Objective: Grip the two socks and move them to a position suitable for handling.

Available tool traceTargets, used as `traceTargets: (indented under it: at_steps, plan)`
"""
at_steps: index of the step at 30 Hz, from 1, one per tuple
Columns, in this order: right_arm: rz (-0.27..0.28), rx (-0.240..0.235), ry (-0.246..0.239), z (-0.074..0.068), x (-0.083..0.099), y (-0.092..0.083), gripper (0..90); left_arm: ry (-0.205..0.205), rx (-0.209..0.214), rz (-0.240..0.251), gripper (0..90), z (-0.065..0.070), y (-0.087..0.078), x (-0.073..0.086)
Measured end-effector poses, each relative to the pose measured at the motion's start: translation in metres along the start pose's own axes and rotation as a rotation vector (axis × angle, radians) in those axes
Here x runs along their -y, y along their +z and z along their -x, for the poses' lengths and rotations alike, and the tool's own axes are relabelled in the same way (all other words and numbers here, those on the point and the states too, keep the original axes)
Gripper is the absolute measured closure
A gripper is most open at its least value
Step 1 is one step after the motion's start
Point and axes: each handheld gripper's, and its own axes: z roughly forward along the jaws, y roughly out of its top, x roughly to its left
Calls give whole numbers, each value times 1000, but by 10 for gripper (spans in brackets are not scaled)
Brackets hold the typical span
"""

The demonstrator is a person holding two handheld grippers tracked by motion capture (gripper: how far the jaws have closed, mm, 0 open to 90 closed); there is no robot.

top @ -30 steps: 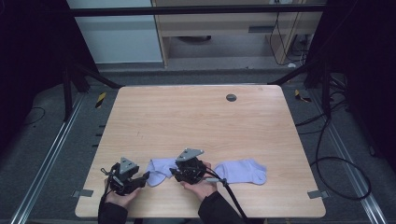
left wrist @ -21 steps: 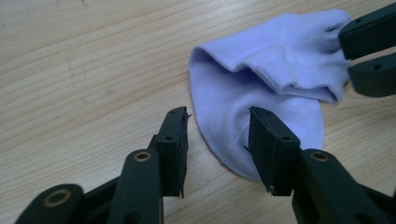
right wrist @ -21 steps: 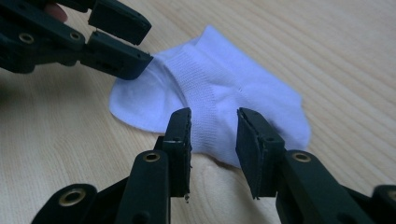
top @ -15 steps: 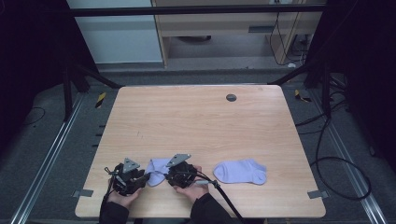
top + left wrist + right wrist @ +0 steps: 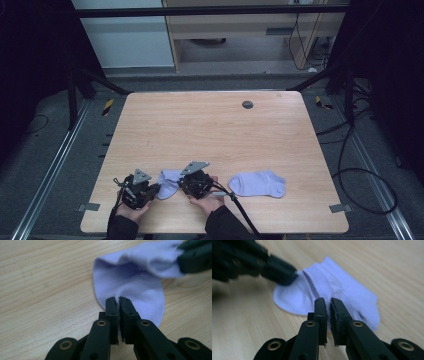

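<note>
A pale lilac sock (image 5: 169, 181) lies near the table's front edge between my two grippers. My left gripper (image 5: 156, 188) comes at it from the left; its jaws have just been closing and now pinch the sock's (image 5: 135, 282) near edge, as the left gripper (image 5: 118, 302) view shows. My right gripper (image 5: 182, 184) reaches in from the right; its jaws have also just been closing and clamp a raised fold of the sock's (image 5: 362, 302) ribbed cuff, as the right gripper (image 5: 329, 303) view shows. The fabric bunches up between the two grips.
A second lilac sock (image 5: 257, 183) lies flat to the right of my right hand. A small dark round insert (image 5: 247, 104) sits in the wooden table (image 5: 210, 135) near its far edge. Cables trail from both grippers off the front edge.
My right hand has shifted a little to the left, closer to the left gripper, and the near sock has bunched between them. The left hand and the second sock have stayed put.
</note>
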Motion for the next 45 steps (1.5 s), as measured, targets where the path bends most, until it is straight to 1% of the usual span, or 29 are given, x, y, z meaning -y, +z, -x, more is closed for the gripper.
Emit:
traceTargets:
  at_steps: [2,3,4,5,8,11,14,15,16,18,19,20,21,22,23,24,25,26,27,28,29,30,31,32,34,37,41,44,45]
  plan:
    - [28,6,22,4,-5,-5,841,4,-1,1,853,0,0,0]
    - [28,6,22,4,-5,-5,841,4,-1,1,853,0,0,0]
    - [53,22,48,9,-10,-8,840,8,-2,2,853,0,-1,0]
    - [61,27,54,11,-12,-8,840,12,-2,0,853,0,-1,-1]
    - [88,55,86,19,-17,-6,839,9,-3,1,853,0,-1,0]
    - [91,80,109,25,-22,0,836,8,-3,1,853,-1,0,0]
    - [89,92,109,29,-25,5,834,7,-4,0,853,-1,0,0]
    - [83,100,108,31,-26,8,833,9,-4,-2,852,-1,0,0]
    - [78,121,100,33,-28,13,831,6,-8,4,850,-1,0,0]
    - [74,127,97,34,-29,14,829,7,-10,5,839,-1,0,0]
    - [67,146,85,36,-31,18,810,2,-9,7,829,-2,0,0]
    - [69,152,80,37,-32,19,793,-7,-10,13,813,-2,-1,0]
    - [69,152,80,37,-32,19,793,-7,-10,13,789,-2,-1,0]
    - [87,165,77,40,-34,18,746,-16,-13,25,770,-3,-3,0]
    - [93,170,73,41,-35,17,732,-16,-13,25,748,-3,-3,0]
    - [100,176,72,42,-36,15,715,-27,-16,38,719,-5,-6,0]
    - [105,185,67,44,-37,13,706,-37,-19,47,709,-5,-7,0]
    - [108,194,62,46,-38,10,698,-44,-21,48,693,-6,-8,0]
    - [105,200,54,47,-38,9,689,-44,-21,48,684,-6,-8,0]
    - [98,205,50,49,-38,8,679,-59,-20,50,676,-7,-9,1]
    - [98,205,50,49,-38,8,679,-59,-20,50,670,-7,-9,1]
    - [75,217,38,52,-36,7,675,-73,-22,48,666,-7,-10,1]
    - [75,217,38,52,-36,7,675,-73,-22,48,666,-7,-10,1]
    - [46,222,48,58,-33,8,674,-79,-23,46,663,-7,-10,1]
    - [35,224,52,60,-31,9,674,-86,-22,42,663,-6,-10,1]
    - [-10,238,69,68,-24,16,675,-96,-15,24,675,-6,-7,2]
    - [-28,229,92,73,-19,22,681,-95,-7,8,704,-5,-5,2]
    - [-37,232,91,74,-18,25,693,-94,-6,2,736,-5,-4,2]
    - [-48,238,92,74,-16,27,716,-90,-6,-5,752,-4,-4,2]
